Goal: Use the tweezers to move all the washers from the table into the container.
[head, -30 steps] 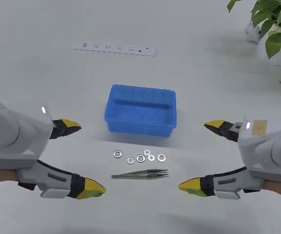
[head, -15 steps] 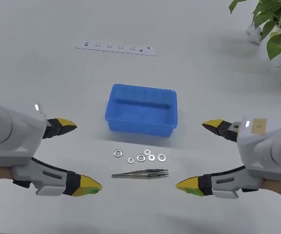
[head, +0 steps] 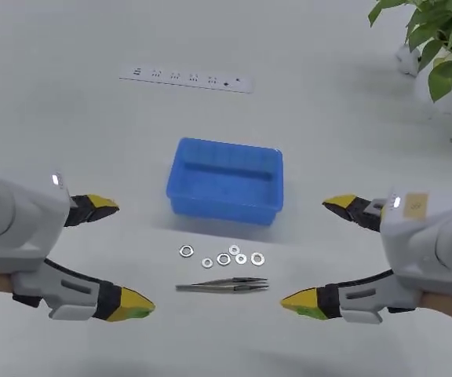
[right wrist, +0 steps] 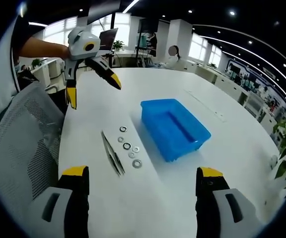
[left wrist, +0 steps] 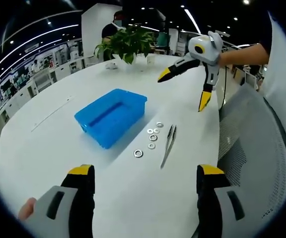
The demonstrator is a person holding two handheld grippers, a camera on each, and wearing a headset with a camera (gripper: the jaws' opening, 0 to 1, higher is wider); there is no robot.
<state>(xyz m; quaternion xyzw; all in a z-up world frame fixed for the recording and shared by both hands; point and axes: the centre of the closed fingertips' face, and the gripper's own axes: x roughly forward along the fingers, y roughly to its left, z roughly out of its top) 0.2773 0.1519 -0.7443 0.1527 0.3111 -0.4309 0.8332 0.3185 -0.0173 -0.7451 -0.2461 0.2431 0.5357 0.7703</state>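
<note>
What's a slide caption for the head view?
Open left gripper and open right gripper flank tweezers and washers, before a blue container.

A blue rectangular container [head: 223, 207] sits upright, open side up. Just nearer than it, six small silver washers [head: 223, 259] lie flat in a loose left-to-right row. Nearer still, slim metal tweezers [head: 222, 287] lie flat, running left to right.
</note>
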